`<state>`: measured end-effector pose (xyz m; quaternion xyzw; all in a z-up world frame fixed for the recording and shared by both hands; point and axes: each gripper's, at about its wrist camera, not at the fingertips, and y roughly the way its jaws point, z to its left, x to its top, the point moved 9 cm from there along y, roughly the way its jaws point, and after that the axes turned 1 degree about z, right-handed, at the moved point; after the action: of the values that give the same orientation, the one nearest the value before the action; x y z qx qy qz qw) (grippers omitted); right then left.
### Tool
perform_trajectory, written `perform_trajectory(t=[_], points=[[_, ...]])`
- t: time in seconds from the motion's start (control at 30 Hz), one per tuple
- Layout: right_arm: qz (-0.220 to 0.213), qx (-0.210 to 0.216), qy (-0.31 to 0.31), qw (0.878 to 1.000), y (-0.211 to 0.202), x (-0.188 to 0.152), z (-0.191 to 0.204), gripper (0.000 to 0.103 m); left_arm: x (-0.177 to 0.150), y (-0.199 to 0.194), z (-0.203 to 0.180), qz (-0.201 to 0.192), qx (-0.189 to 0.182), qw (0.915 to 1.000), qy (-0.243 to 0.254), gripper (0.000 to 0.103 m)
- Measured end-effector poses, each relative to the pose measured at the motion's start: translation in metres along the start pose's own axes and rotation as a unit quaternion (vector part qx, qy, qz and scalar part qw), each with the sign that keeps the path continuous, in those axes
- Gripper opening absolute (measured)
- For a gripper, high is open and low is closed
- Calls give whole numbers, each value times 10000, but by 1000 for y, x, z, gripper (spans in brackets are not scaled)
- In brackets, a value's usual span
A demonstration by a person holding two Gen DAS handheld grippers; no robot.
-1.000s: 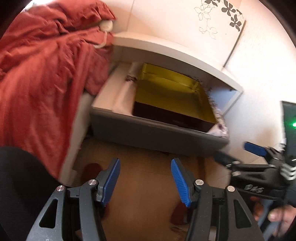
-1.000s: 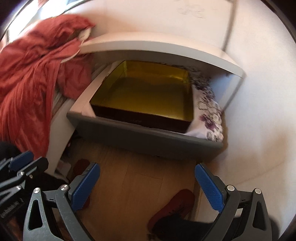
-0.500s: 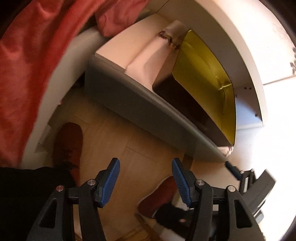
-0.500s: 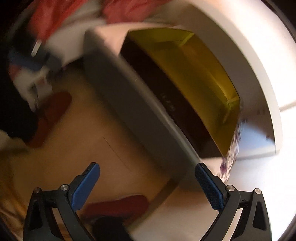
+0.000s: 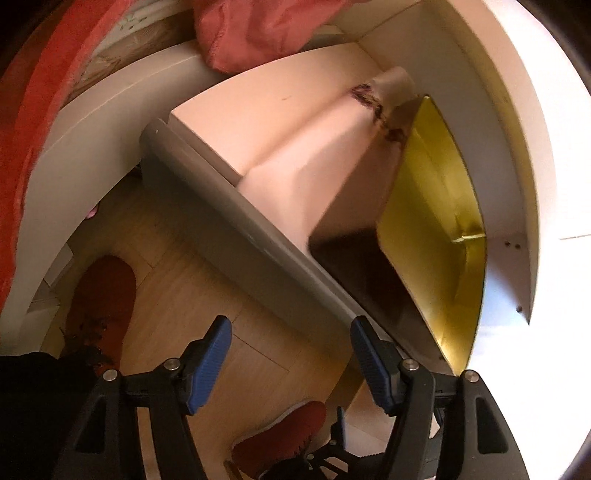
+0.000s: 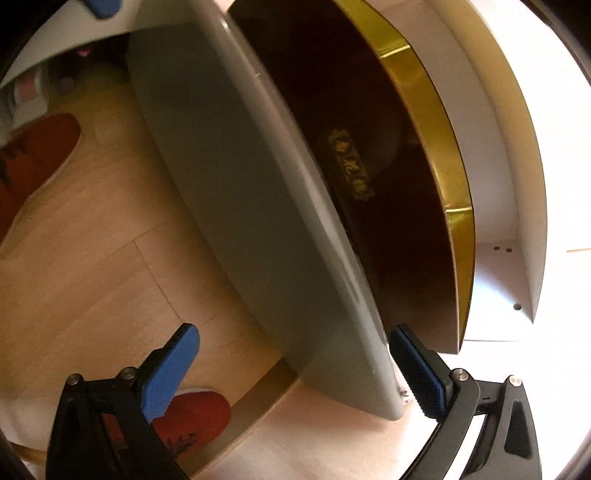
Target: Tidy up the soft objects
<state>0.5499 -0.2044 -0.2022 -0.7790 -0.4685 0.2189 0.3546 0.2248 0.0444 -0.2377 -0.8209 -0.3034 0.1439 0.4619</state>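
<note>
While both our grippers point(image 5: 290, 363) point(image 6: 295, 369) hang spread and empty by the drawer point(image 5: 236, 229), the red blanket point(image 5: 258, 33) above looks limp — best pinched at a fold.

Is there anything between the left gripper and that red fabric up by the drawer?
Yes. The open drawer's grey front panel and the pale folded items inside it lie between the open, empty left gripper and the red fabric, which hangs past the drawer's far side.
</note>
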Motion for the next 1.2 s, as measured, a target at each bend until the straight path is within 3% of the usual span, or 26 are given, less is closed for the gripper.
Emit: perform_trajectory(t=[0.5,0.67,0.8,1.2], points=[[222,-294,-385,9986,29,15,1,103,25,16,22,-161,62,9969,-761,68],[267,-444,-494,9974,30,20,5,103,27,20,23,-173,181,9967,-777,76],[283,-291,-559,9976,28,22,7,103,26,23,24,-115,165,9956,-914,83],[185,-6,-913,9957,12,38,19,103,31,20,11,-246,313,9960,-799,80]])
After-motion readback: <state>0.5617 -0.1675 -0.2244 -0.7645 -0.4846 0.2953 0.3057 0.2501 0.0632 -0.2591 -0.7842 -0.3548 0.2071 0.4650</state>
